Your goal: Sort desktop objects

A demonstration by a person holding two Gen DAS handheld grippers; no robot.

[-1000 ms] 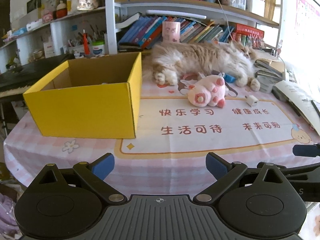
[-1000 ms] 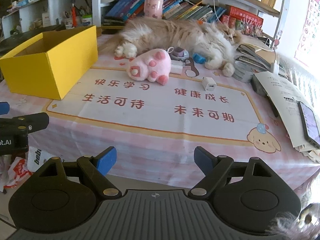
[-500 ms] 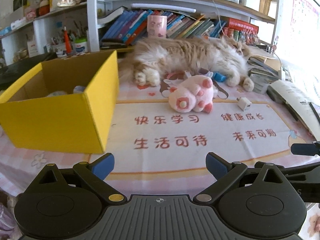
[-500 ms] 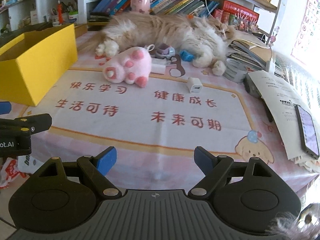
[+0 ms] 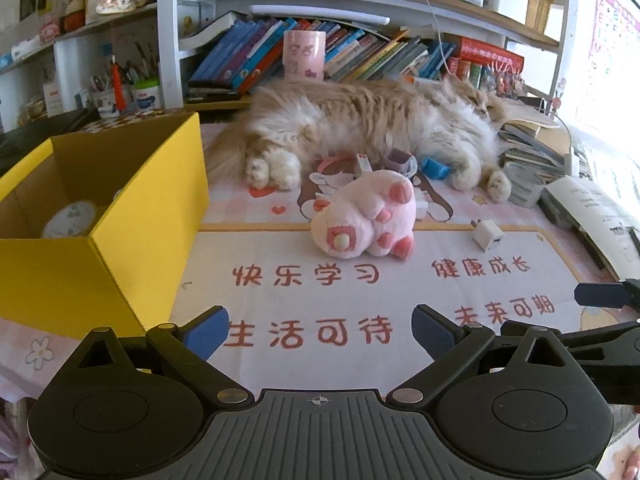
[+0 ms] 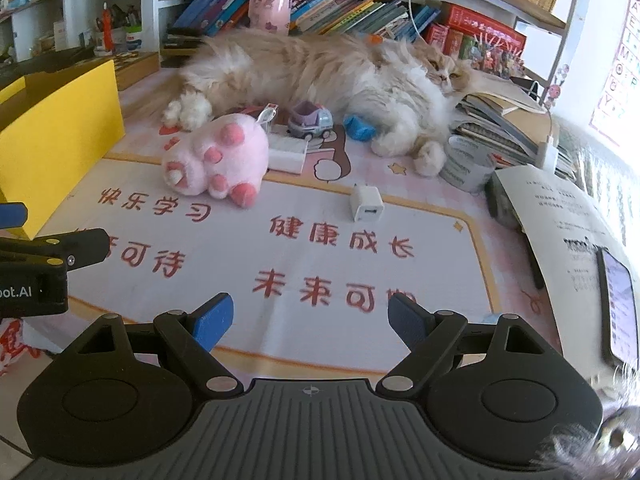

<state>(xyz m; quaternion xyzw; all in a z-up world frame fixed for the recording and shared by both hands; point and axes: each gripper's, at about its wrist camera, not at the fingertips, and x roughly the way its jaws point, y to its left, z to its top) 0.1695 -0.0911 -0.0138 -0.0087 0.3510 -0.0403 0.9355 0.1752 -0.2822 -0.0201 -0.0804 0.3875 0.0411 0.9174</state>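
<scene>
Both grippers hung over the near edge of the mat, jaws spread wide and empty. The pink plush paw (image 5: 366,216) lay ahead of the left gripper (image 5: 320,330), slightly right, its long axis slanting away to the right; the right gripper (image 6: 310,320) had it further left. Soft, rounded fleece, near the stiff yellow cardboard box (image 5: 132,216).

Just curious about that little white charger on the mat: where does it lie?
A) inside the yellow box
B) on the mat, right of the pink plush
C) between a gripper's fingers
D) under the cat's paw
B: the charger lies on the mat, apart from the plush on its right.
</scene>
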